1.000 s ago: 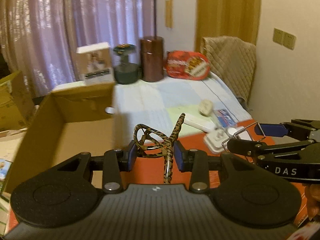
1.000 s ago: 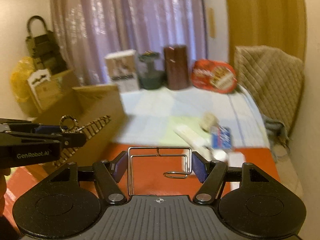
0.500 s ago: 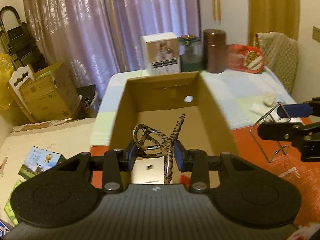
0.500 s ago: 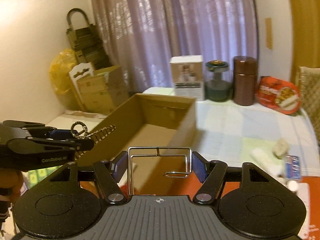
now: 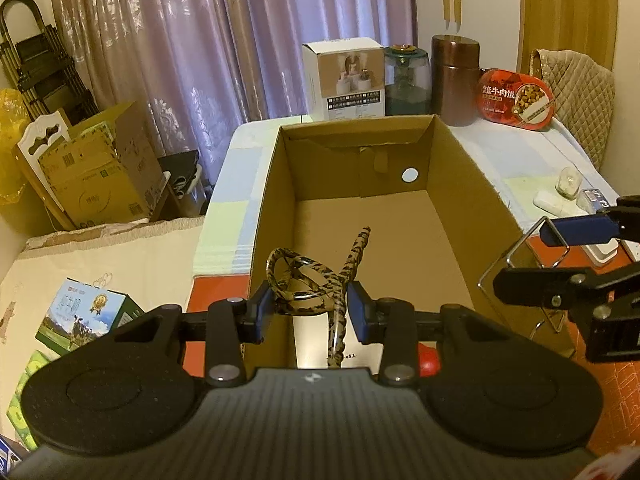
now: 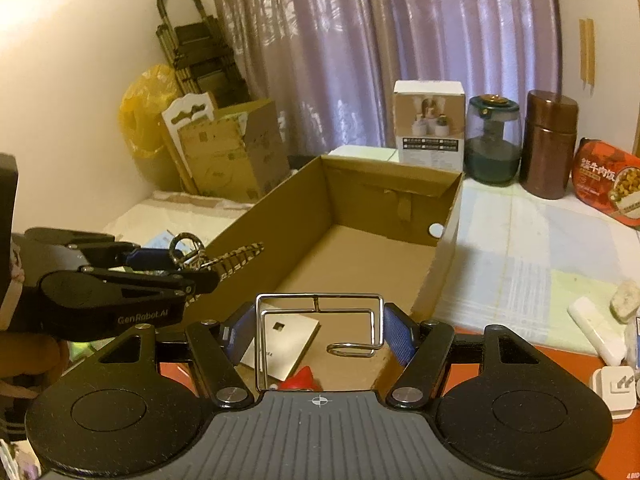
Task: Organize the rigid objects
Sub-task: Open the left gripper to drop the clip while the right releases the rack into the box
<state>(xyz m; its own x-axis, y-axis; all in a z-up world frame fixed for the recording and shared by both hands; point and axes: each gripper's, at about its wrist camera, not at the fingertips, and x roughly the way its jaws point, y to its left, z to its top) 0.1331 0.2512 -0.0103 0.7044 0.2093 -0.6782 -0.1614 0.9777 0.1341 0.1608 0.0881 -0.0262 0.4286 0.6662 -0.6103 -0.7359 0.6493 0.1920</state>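
**Over the open box, a load in each hand**

Between my left fingers sits the leopard-print strap (image 5: pixel 316 284), a stiff loop with one tail rising toward 1 o'clock and another running down toward my palm. My left gripper (image 5: pixel 311 305) is pinched on it from both sides, the blue pads pressed against the loop. From my right wrist camera the same strap (image 6: pixel 224 258) shows at 9 o'clock with a metal ring at its near end, and my left gripper (image 6: pixel 200 270) reaches in from the left edge there.

My right gripper (image 6: pixel 319 330) is clamped on the wire rack (image 6: pixel 318 320), a bent chrome frame with a small hook at its lower right; the blue pads touch its two upright sides. In the left wrist view that rack (image 5: pixel 520 256) shows at 3 o'clock, caught by my right gripper (image 5: pixel 556 256).

Both loads hang over the near end of the cardboard box (image 5: pixel 276 184), whose top is open. Inside it, on the floor near me, lie a flat pale card (image 6: pixel 286 338) and a small red thing (image 6: pixel 302 376) just beside it; I cannot tell what the red thing is.

Beyond the box at 12 o'clock stand a white carton (image 5: pixel 344 78), a green glass jar (image 5: pixel 407 80) and a brown canister (image 5: pixel 456 80), with a red food tub (image 5: pixel 516 100) at 1 o'clock. At 3 o'clock, on the table (image 6: pixel 532 240), lie a white stick-shaped item (image 6: pixel 596 334) and a pale lump (image 6: pixel 625 296).
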